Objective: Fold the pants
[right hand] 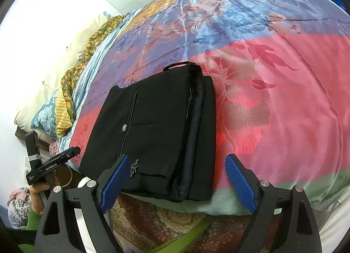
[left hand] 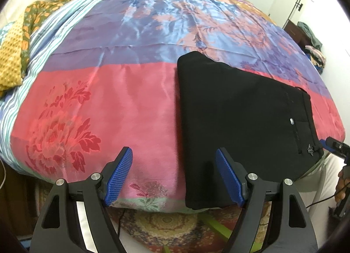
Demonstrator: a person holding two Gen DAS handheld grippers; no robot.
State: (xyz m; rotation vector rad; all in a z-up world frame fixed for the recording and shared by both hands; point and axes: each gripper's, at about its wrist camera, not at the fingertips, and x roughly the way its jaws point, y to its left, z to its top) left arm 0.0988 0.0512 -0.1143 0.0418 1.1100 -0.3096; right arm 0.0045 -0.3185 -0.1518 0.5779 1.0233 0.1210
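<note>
A wide bed (left hand: 135,104) under a glossy pink, purple and gold bedspread (right hand: 284,91) fills both views, and your black pants (left hand: 240,117) lie on it in a thick rectangular stack at the near edge, one corner hanging just past the mattress. They look already folded down to a compact packet, waistband side up, with a small button (left hand: 292,121) and a metal ornament (right hand: 133,166) showing. Expect soft, limp, fairly heavy cloth that sags when lifted and may slide on the satiny cover. Take the stacked layers together at a folded edge, not the top layer alone, or the packet will likely open. Your left gripper (left hand: 175,176) hangs with its fingers spread wide, holding nothing, its right finger just over the packet's near corner. Your right gripper (right hand: 177,183) is likewise spread and empty, straddling the near edge.
</note>
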